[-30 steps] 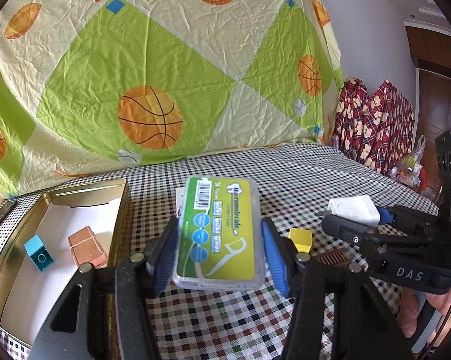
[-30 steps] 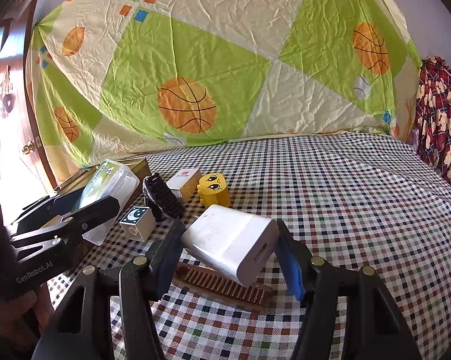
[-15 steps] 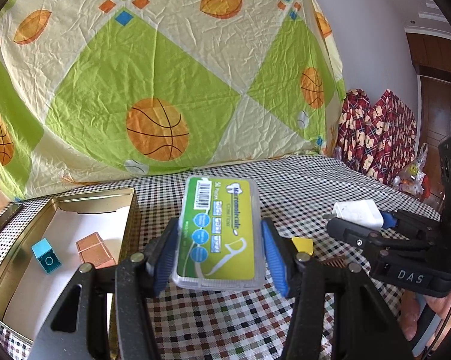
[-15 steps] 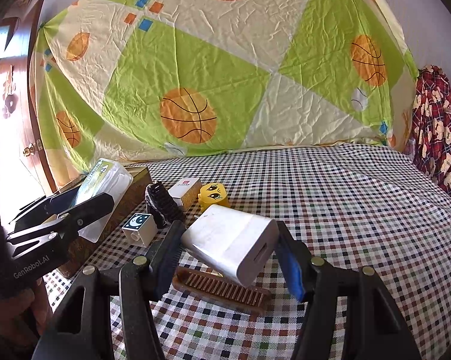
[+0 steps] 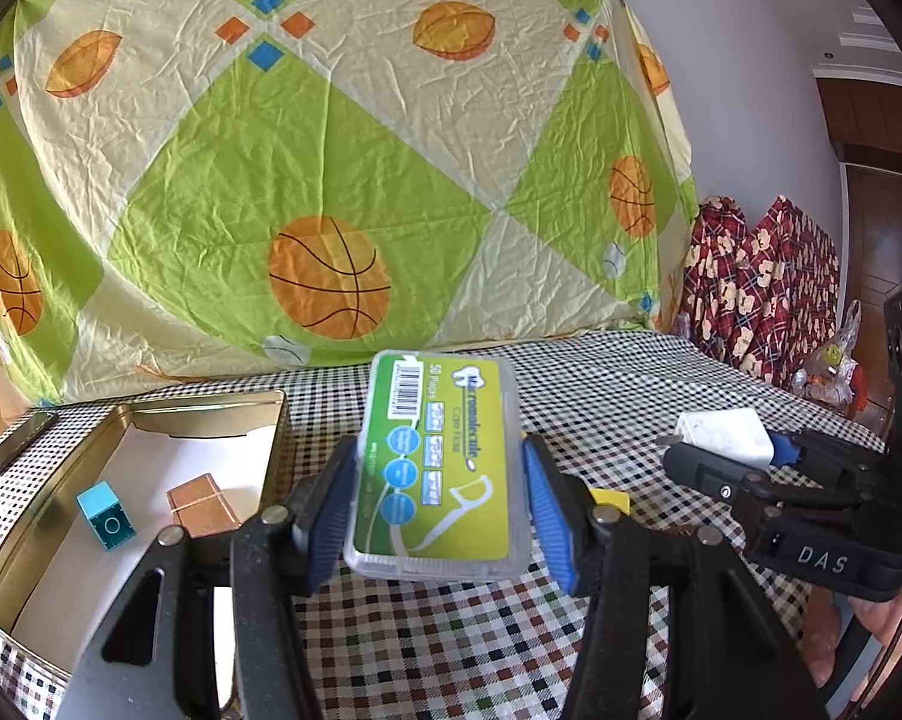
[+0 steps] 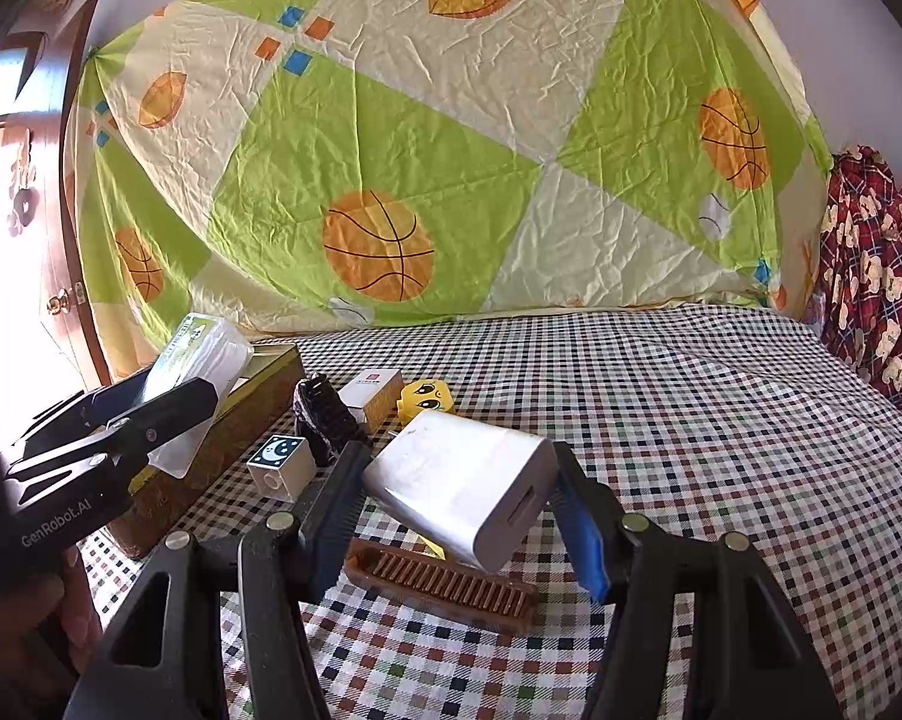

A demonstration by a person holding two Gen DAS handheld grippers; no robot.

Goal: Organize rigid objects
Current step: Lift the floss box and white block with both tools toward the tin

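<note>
Left wrist view: left gripper [image 5: 438,501] jaws pinch a clear floss-pick box [image 5: 435,462] with a green label, held above the checkered tabletop [image 5: 451,648] just beside the gold tin [image 5: 42,510] at the table's left edge. Inside the tin, a blue block [image 5: 105,516] and a copper block [image 5: 201,504] lie apart on its white floor. Right gripper [image 5: 721,450] at right, jaws clamped on a white charger [image 5: 724,432]. A yellow block [image 5: 610,501] peeks out behind the right finger.

Right wrist view: right gripper [image 6: 460,510] jaws pinch the white charger [image 6: 463,498], tilted, lifted over a brown comb [image 6: 444,585] on the tabletop [image 6: 691,420]. Toward the tin [image 6: 222,426] at the left edge: moon cube [image 6: 279,462], black hair clip [image 6: 324,414], small white box [image 6: 369,393], yellow face block [image 6: 426,399]. Left gripper [image 6: 150,414] holds the floss-pick box [image 6: 201,360] over the tin.
</note>
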